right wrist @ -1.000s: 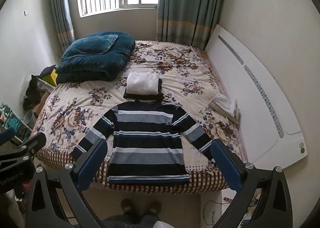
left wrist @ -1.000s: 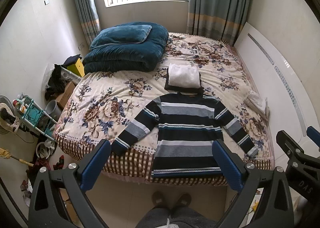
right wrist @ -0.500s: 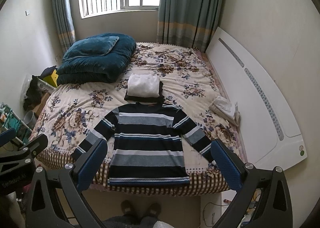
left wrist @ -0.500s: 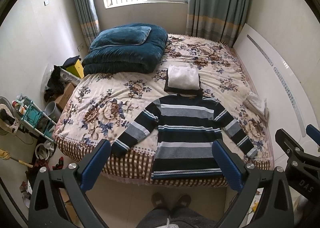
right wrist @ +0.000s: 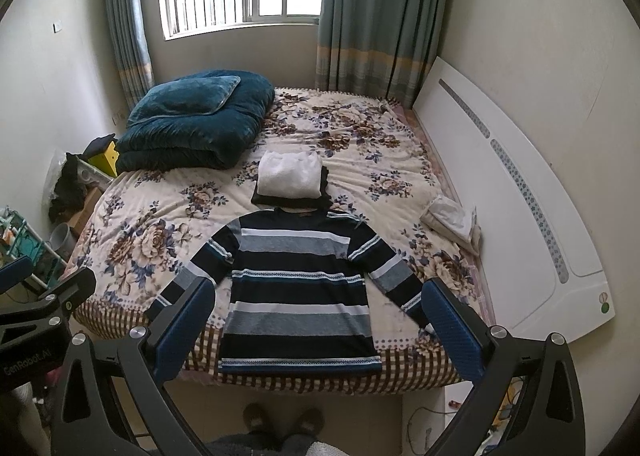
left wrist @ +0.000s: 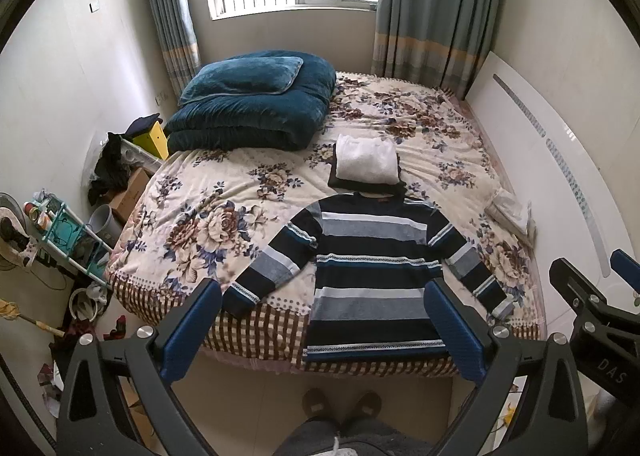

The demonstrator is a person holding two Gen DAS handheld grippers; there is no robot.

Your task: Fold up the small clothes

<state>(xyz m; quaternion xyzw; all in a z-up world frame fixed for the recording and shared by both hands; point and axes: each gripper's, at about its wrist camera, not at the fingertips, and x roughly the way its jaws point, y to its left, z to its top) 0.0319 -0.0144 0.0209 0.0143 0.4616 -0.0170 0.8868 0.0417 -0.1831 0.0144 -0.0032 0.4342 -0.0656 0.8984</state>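
A navy, grey and white striped sweater [left wrist: 370,276] [right wrist: 298,288] lies flat on the floral bed, sleeves spread, hem at the near edge. Beyond its collar sits a stack of folded clothes [left wrist: 367,166] [right wrist: 290,178], white on top of dark. My left gripper [left wrist: 324,332] is open and held high above the floor in front of the bed, empty. Likewise my right gripper [right wrist: 316,328] hangs open and empty, well short of the sweater. Each gripper shows at the edge of the other's view.
A folded teal quilt with a pillow [left wrist: 252,104] fills the bed's far left. A white bundle [left wrist: 510,212] lies by the right edge, beside a white headboard panel [right wrist: 516,208]. Clutter and a rack [left wrist: 60,228] crowd the left floor. A person's feet [left wrist: 340,402] stand below.
Both cameras have drifted slightly back and upward, so the bed and sweater sit a little lower in view. The sweater and both open grippers are otherwise unchanged.
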